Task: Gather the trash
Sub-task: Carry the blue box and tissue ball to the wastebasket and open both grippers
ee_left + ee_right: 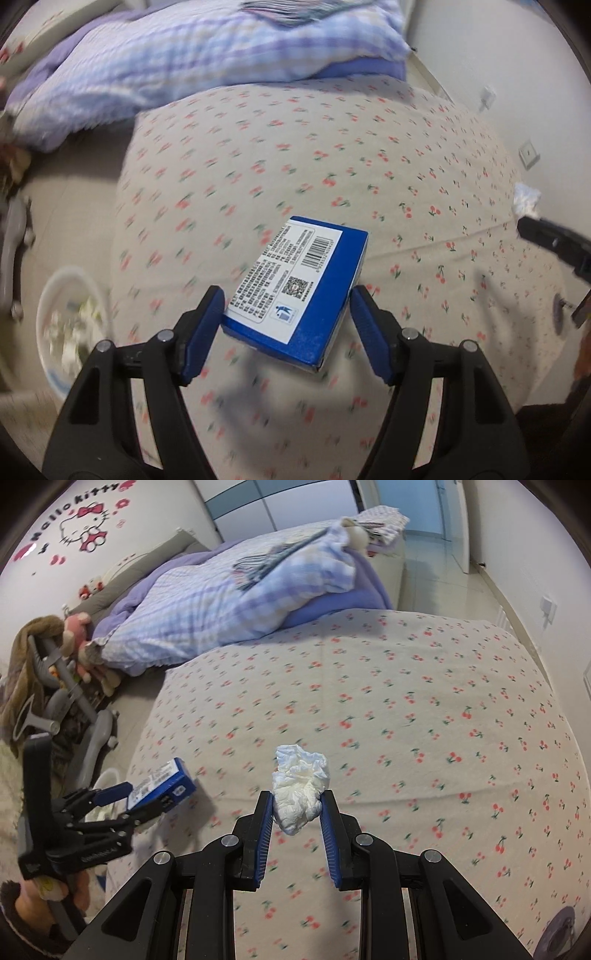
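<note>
Bin (72,325) sits on the floor far left. My left gripper (286,317) pinches the blue box (299,291) by one end above the bed (369,155), so it could twist loose. My right gripper (297,808) squeezes the crumpled tissue (301,790); soft, might slip.

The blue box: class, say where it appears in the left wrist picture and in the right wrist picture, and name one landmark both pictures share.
Left wrist view: the blue box sits low in the centre, between the left gripper's pads.
Right wrist view: it is at the left edge, in that same gripper.
Shared landmark: the cherry-print bedsheet beneath it.
</note>
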`<state>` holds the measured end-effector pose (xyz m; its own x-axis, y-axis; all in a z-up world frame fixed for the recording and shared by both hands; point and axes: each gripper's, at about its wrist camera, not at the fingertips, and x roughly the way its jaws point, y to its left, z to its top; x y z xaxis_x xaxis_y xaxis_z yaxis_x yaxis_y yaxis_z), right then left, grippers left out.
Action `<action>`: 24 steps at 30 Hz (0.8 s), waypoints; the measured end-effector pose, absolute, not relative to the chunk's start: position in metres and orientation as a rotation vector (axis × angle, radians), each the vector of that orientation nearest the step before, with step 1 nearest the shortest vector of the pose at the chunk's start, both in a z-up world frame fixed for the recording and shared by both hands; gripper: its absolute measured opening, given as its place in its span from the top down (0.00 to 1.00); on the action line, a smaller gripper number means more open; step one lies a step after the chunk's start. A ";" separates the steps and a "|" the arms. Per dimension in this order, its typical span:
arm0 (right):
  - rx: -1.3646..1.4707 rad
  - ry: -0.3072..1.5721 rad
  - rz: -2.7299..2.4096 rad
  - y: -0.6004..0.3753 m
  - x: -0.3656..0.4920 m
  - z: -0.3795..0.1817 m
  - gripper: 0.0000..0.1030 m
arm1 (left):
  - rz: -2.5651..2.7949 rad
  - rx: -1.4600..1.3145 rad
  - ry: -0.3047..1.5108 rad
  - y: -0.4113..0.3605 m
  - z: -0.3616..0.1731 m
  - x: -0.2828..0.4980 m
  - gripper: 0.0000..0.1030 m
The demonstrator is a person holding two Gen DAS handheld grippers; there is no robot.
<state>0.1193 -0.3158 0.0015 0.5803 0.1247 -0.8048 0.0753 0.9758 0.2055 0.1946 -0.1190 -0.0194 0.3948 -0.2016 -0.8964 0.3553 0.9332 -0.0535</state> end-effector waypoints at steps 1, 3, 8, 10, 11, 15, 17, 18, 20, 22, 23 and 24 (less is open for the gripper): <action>0.223 0.954 0.039 -0.311 0.118 0.002 0.74 | -0.343 0.127 1.118 -0.108 -0.016 0.191 0.31; 0.212 0.954 0.061 -0.300 0.117 0.004 0.74 | -0.321 0.083 1.120 -0.088 -0.012 0.183 0.31; 0.179 0.962 0.114 -0.266 0.118 0.004 0.74 | -0.256 -0.011 1.138 -0.041 -0.013 0.173 0.31; 0.172 0.973 0.139 -0.251 0.119 0.000 0.74 | -0.222 -0.048 1.146 -0.018 -0.016 0.169 0.31; 0.171 0.979 0.154 -0.244 0.120 -0.001 0.74 | -0.213 -0.055 1.147 -0.012 -0.016 0.167 0.31; 0.142 0.995 0.203 -0.212 0.125 -0.005 0.74 | -0.150 -0.098 1.136 0.027 -0.016 0.163 0.31; 0.125 1.001 0.221 -0.196 0.129 -0.008 0.74 | -0.120 -0.131 1.138 0.048 -0.017 0.163 0.31; 0.120 1.005 0.231 -0.188 0.131 -0.009 0.74 | -0.108 -0.142 1.139 0.055 -0.017 0.162 0.31; 0.107 1.015 0.251 -0.170 0.136 -0.014 0.74 | -0.082 -0.161 1.136 0.072 -0.018 0.161 0.31; 0.094 1.026 0.270 -0.155 0.139 -0.019 0.74 | -0.058 -0.171 1.121 0.088 -0.018 0.162 0.31; 0.086 1.032 0.281 -0.146 0.140 -0.021 0.74 | -0.048 -0.172 1.118 0.092 -0.019 0.163 0.31; 0.077 1.037 0.290 -0.139 0.141 -0.023 0.74 | -0.035 -0.176 1.114 0.100 -0.020 0.164 0.31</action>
